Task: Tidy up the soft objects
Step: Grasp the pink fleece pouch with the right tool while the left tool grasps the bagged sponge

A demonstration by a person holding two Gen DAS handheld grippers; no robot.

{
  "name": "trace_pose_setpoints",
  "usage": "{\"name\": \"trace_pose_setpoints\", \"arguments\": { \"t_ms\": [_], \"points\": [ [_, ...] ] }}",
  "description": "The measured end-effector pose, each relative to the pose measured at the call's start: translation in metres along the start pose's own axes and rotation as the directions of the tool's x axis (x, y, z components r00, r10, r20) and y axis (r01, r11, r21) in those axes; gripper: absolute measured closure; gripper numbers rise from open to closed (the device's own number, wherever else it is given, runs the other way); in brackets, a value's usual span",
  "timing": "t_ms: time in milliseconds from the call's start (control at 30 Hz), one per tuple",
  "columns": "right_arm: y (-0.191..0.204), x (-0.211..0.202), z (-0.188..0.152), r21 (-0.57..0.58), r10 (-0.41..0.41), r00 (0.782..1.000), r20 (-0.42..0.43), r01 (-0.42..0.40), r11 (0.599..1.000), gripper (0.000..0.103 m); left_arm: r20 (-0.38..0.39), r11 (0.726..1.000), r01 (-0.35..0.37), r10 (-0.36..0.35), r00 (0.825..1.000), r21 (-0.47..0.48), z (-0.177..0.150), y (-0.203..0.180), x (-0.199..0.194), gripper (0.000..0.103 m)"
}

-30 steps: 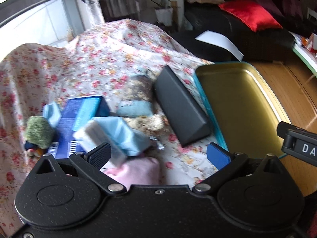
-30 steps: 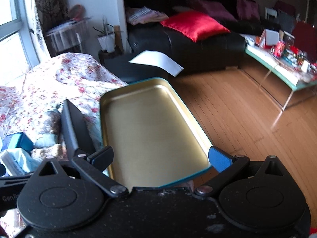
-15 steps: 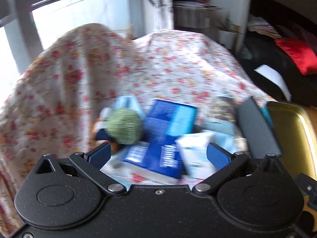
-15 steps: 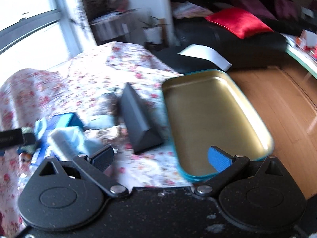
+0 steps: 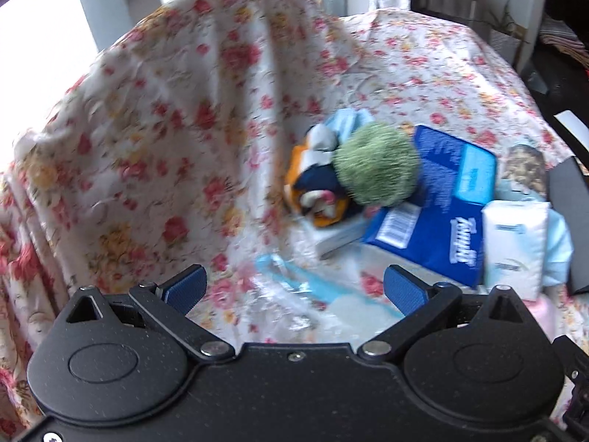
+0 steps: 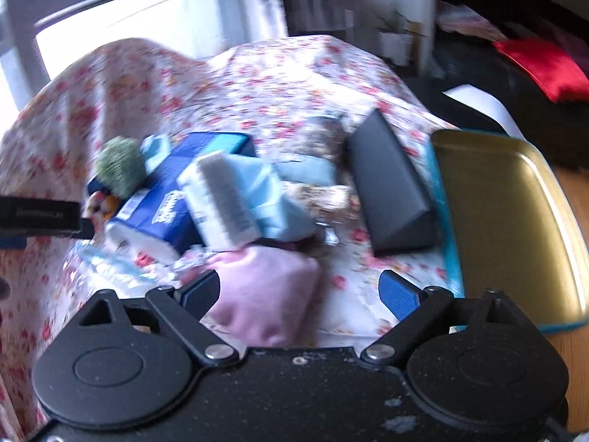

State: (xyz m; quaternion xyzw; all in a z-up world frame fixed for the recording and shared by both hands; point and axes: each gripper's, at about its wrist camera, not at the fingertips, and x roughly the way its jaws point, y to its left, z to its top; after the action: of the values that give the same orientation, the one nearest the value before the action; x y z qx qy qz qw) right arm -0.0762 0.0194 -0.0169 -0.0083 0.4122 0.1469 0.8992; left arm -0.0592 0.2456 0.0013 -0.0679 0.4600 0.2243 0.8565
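Observation:
A pile of soft things lies on a flowered cloth [image 5: 147,118]. In the left wrist view I see a green fuzzy ball [image 5: 377,164], an orange and navy rolled cloth [image 5: 316,191], a blue tissue pack [image 5: 441,206] and a white tissue pack [image 5: 513,246]. My left gripper [image 5: 294,289] is open and empty, just short of a clear plastic bag [image 5: 305,294]. My right gripper [image 6: 300,291] is open over a pink soft cloth [image 6: 268,294]. The right wrist view also shows the green ball [image 6: 119,169], the blue pack [image 6: 176,199] and a gold tray [image 6: 515,221].
A black wedge-shaped case [image 6: 390,188] lies between the pile and the tray. A window [image 6: 110,18] is behind the cloth. A dark sofa with a red cushion [image 6: 545,66] stands at the right. The left gripper's body [image 6: 44,217] shows at the left edge.
Both grippers have swung left, away from the tray and toward the pile. The left now faces the green ball and rolled cloth; the right now sits over the pink cloth.

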Motion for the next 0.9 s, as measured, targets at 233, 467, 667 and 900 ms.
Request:
{"name": "trace_pose_setpoints", "arguments": {
  "t_ms": [233,467,667,900],
  "points": [
    [0.016,0.015,-0.001,-0.113,0.043,0.999,-0.031,-0.046,0.993,0.003,-0.040,0.999,0.001,-0.003,0.999,-0.054,-0.005,0.022,0.004,0.004],
    [0.016,0.037,0.000,-0.126,0.065,0.994,-0.093,-0.077,0.989,0.001,-0.085,0.996,0.022,-0.029,0.996,-0.085,-0.012,0.021,0.011,0.004],
    [0.014,0.049,0.000,-0.139,0.082,0.989,-0.125,-0.099,0.985,0.001,-0.119,0.992,0.081,-0.092,0.989,-0.097,-0.017,0.004,0.018,0.004],
    [0.010,0.060,-0.004,-0.152,0.093,0.986,-0.142,-0.115,0.982,0.007,-0.143,0.988,0.088,-0.106,0.984,-0.127,-0.017,-0.010,0.032,0.004]
  ]
}}
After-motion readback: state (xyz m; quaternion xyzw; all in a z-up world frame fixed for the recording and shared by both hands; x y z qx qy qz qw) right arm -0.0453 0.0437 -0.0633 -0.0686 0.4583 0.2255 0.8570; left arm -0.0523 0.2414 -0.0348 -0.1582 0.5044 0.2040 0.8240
